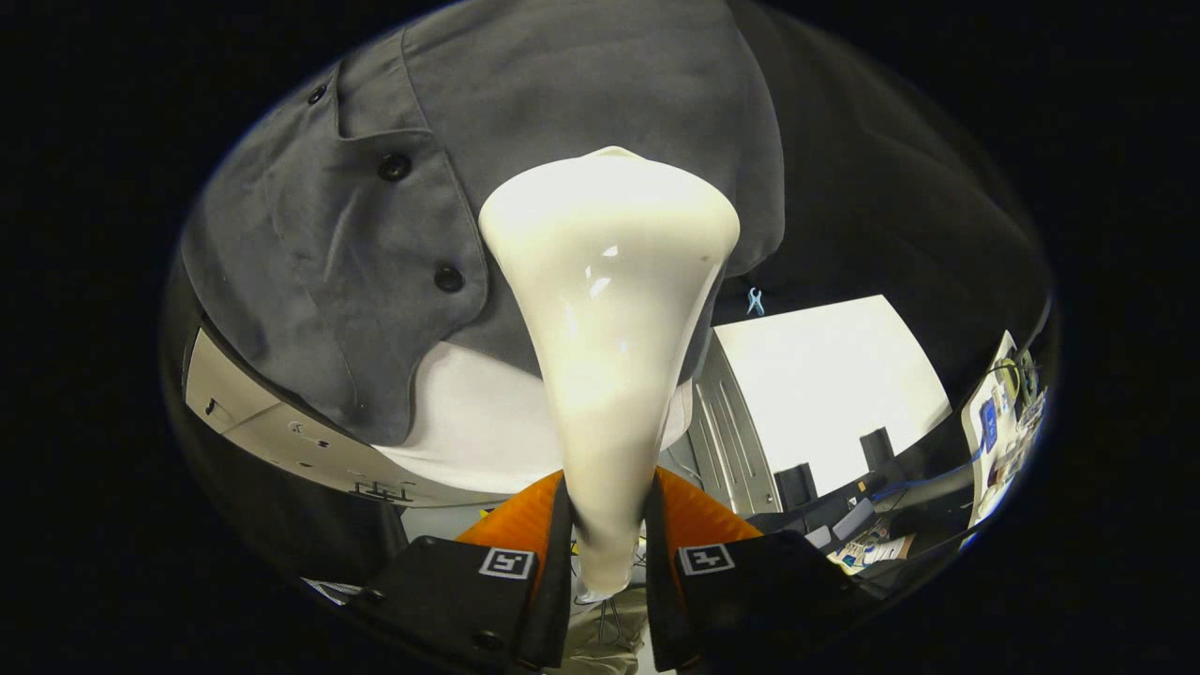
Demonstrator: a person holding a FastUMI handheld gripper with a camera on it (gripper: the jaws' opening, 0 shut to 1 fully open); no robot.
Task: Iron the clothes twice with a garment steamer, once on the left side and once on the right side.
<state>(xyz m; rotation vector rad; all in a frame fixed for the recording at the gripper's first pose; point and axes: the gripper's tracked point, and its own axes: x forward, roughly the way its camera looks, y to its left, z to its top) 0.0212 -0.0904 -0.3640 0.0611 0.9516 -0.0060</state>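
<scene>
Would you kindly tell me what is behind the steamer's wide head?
The jaws grip the steamer by its neck; behind its head hangs the grey shirt, buttons beside it. The cloth directly behind the head is covered.

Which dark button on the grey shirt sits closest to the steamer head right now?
The lowest dark button, just beside the white steamer head; the other two buttons sit higher up the placket.

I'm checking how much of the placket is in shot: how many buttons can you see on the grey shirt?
3. One sits highest by the collar, one lower on the placket, one lowest, beside the steamer head held in the hand-held gripper. The steamer may hide others.
</scene>
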